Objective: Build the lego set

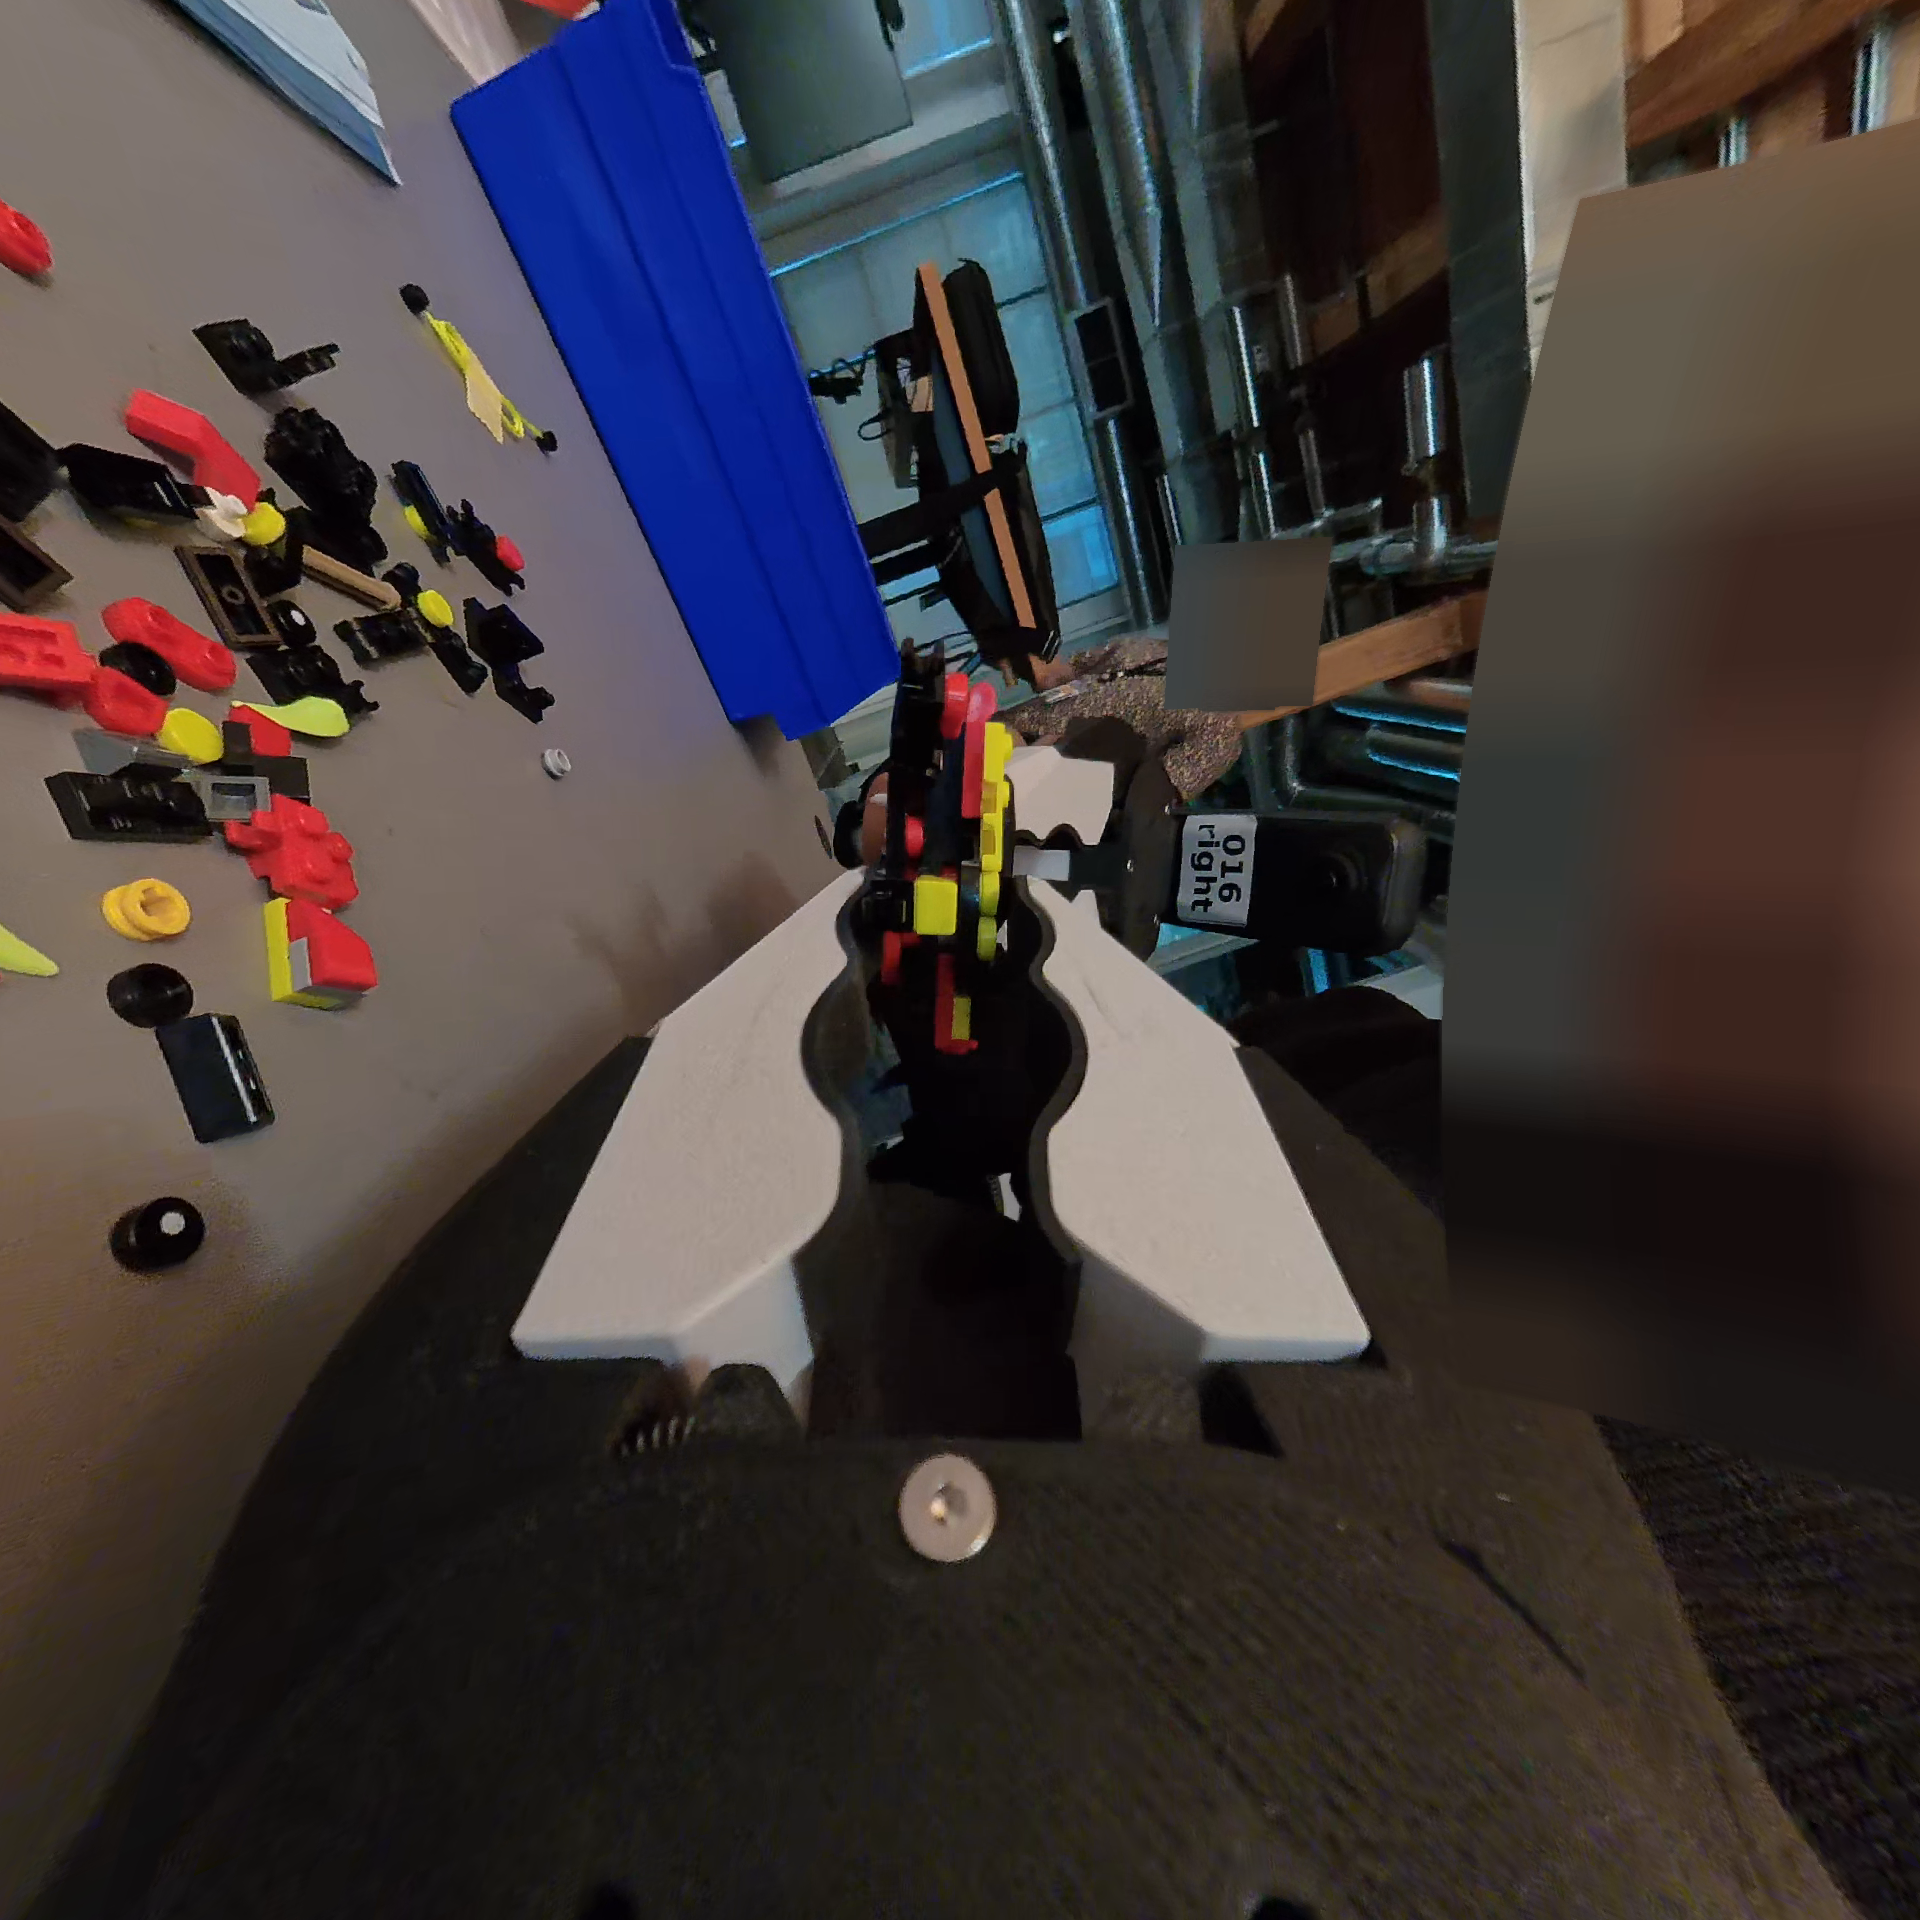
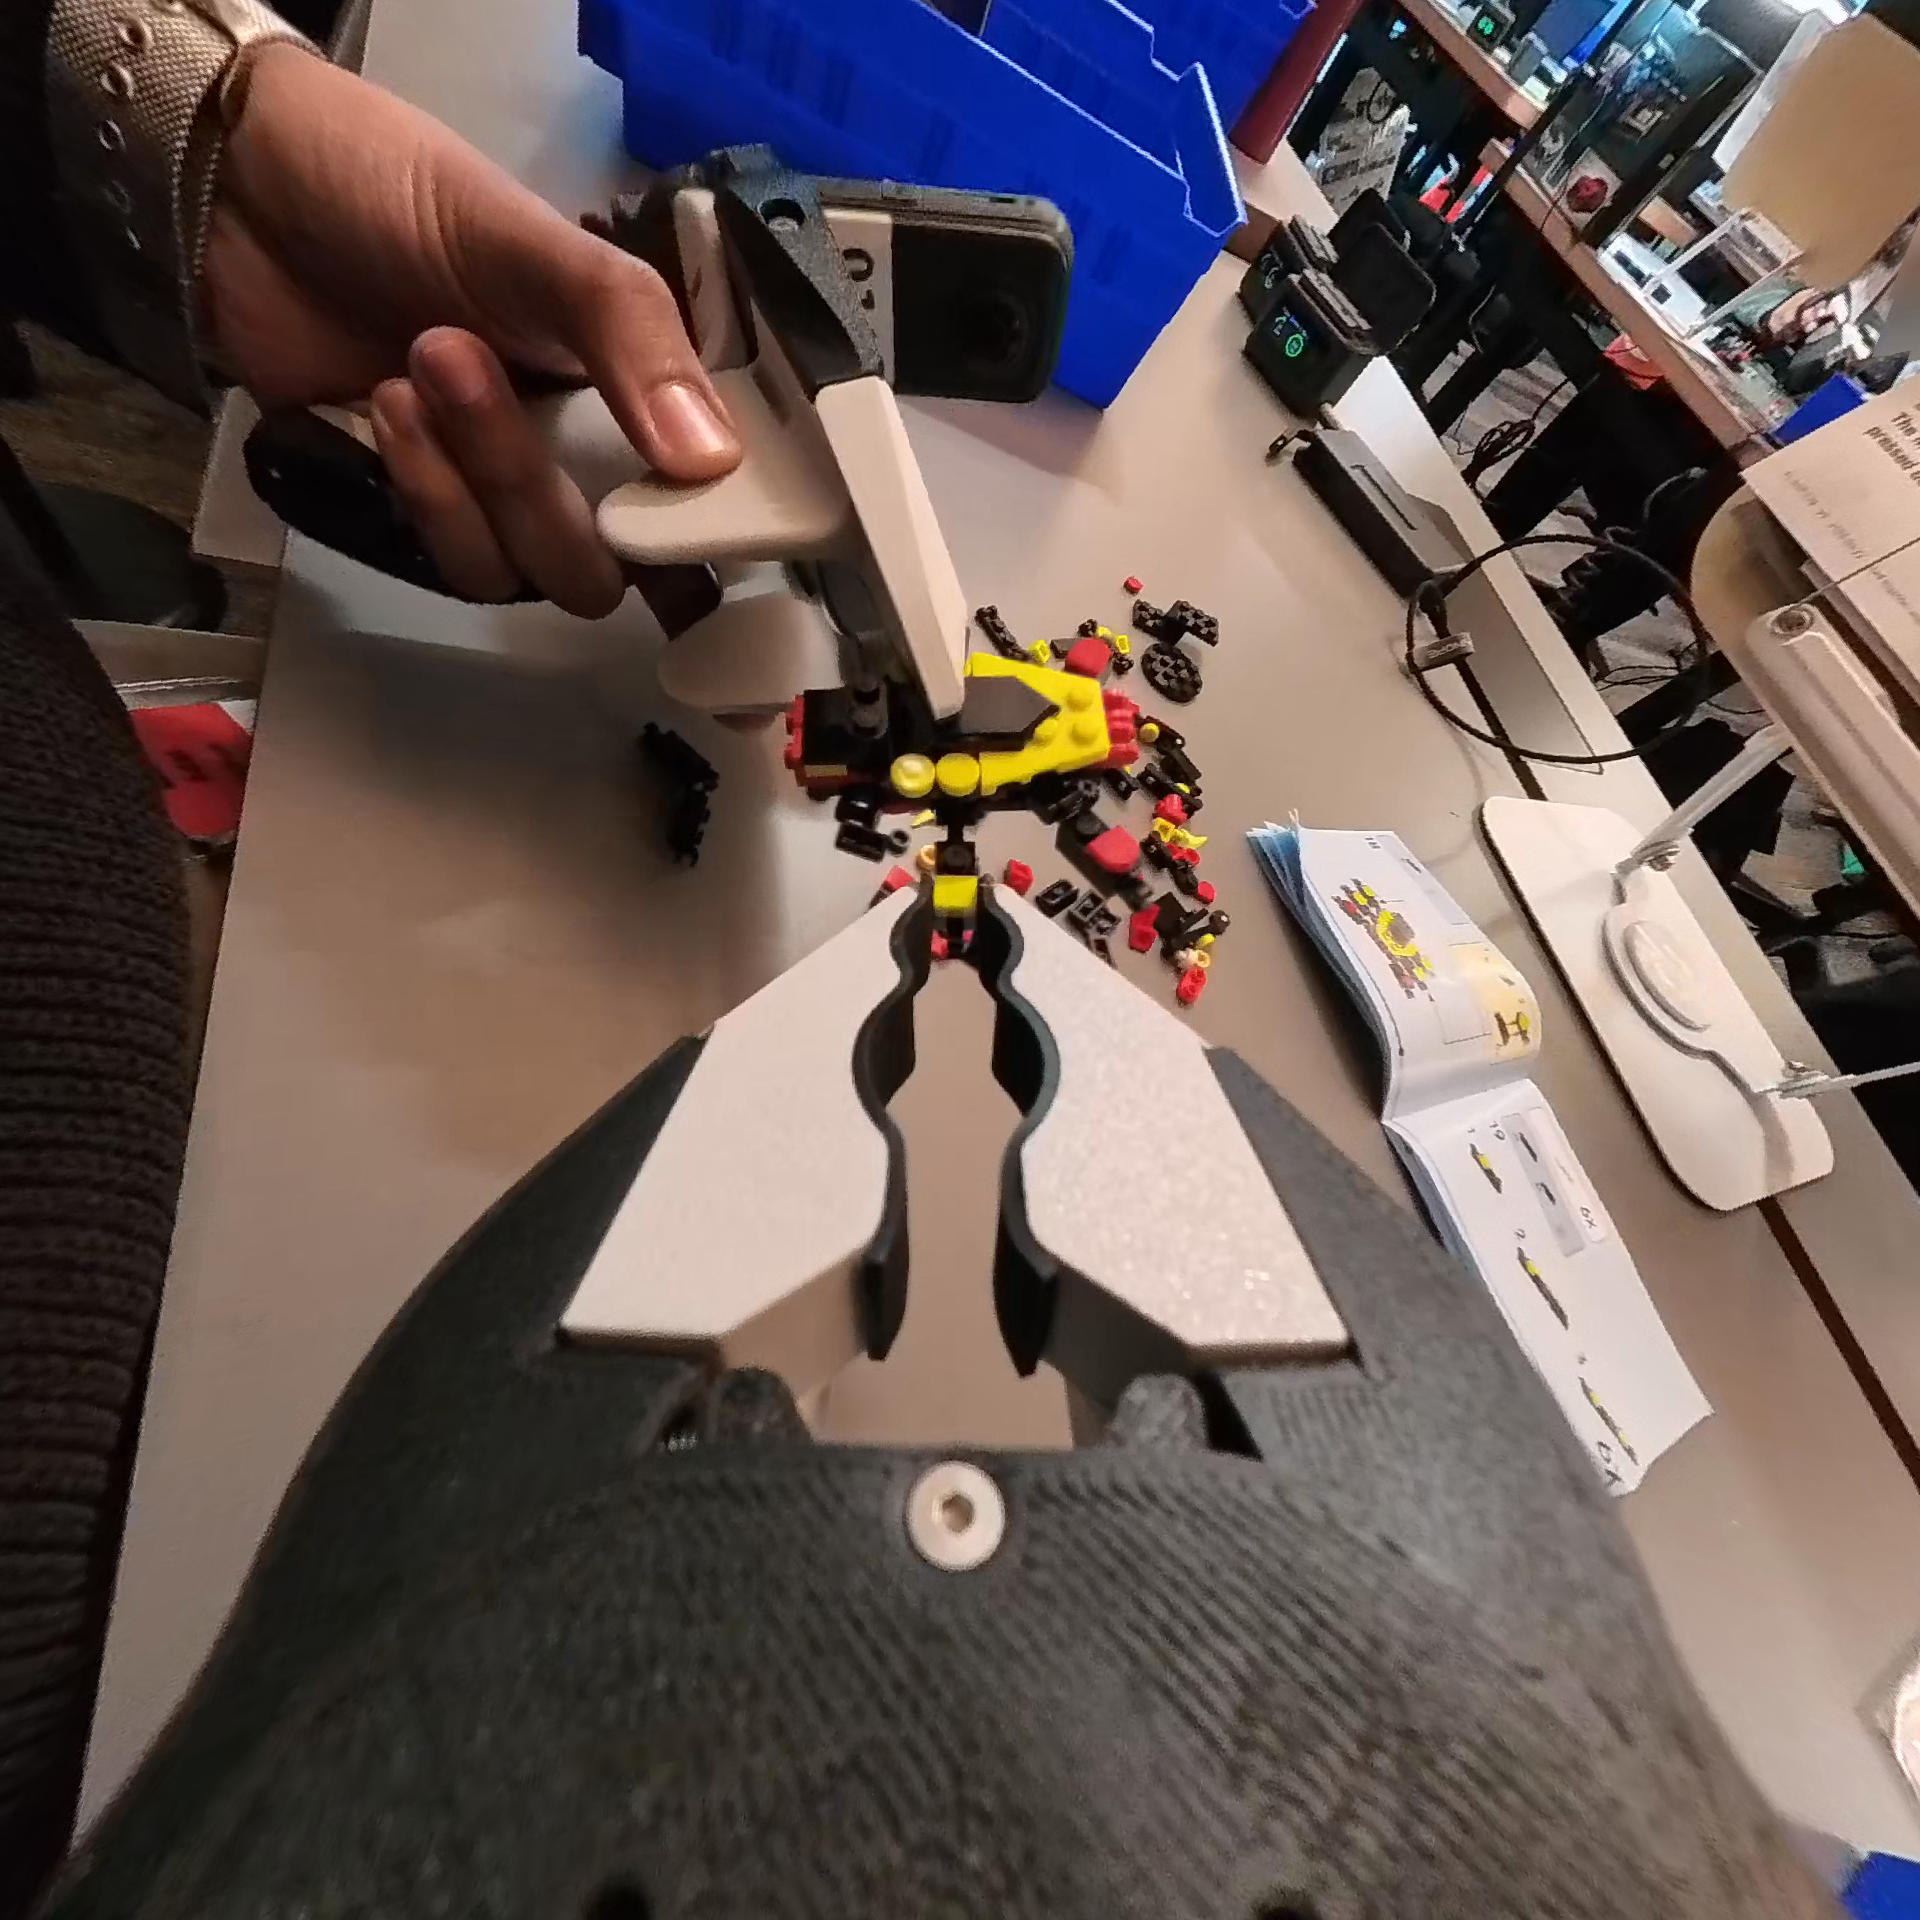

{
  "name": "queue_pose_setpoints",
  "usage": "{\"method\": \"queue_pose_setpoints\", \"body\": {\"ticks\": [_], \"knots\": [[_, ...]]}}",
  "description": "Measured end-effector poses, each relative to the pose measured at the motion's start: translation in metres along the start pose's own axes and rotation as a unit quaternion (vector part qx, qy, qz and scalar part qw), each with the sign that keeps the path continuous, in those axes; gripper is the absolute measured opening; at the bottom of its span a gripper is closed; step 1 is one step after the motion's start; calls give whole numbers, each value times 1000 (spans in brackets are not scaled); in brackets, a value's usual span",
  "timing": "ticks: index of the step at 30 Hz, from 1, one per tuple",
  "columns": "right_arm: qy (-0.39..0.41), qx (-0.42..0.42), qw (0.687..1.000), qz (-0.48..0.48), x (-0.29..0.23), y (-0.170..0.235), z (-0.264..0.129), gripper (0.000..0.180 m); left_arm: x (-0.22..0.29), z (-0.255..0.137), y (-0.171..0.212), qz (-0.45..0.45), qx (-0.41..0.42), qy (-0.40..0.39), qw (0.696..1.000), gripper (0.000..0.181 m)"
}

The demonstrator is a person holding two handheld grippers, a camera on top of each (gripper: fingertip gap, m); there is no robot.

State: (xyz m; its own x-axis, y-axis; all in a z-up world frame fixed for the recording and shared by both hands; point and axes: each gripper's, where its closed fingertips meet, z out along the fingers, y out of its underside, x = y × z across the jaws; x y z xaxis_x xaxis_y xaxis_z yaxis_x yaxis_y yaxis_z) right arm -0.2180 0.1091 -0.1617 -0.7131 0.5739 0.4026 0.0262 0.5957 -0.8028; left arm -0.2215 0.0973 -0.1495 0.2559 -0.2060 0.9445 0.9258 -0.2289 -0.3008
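Right gripper (image 2: 954, 914): fingers closed on a small yellow-and-black sub-assembly (image 2: 953, 883), its stem aimed at the model's edge, likely so it can be pressed on.
Left gripper (image 1: 940, 914): fingers clamped on the partly built model (image 1: 940, 862), lifted off the bench, apparently as a steady base for the joining.
Hand (image 2: 416, 312): wraps the left gripper's handle.
Loose pieces (image 2: 1122, 842): scattered on the bench (image 2: 520, 935) below the model, within reach.
Instruction booklet (image 2: 1455, 1091): open beside the pieces, for reference.
Blue bins (image 2: 935, 125): at the bench's far side.
Writing: a white label on the right gripper's camera and printed sheets at the right; not repeated.
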Motion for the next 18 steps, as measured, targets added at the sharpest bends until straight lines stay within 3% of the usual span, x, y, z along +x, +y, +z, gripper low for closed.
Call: {"method": "queue_pose_setpoints", "body": {"ticks": [18], "knots": [[-40,29,998,42,-6,-5,-4,6,0,0,7,-7,-18,4,1000,22]]}}
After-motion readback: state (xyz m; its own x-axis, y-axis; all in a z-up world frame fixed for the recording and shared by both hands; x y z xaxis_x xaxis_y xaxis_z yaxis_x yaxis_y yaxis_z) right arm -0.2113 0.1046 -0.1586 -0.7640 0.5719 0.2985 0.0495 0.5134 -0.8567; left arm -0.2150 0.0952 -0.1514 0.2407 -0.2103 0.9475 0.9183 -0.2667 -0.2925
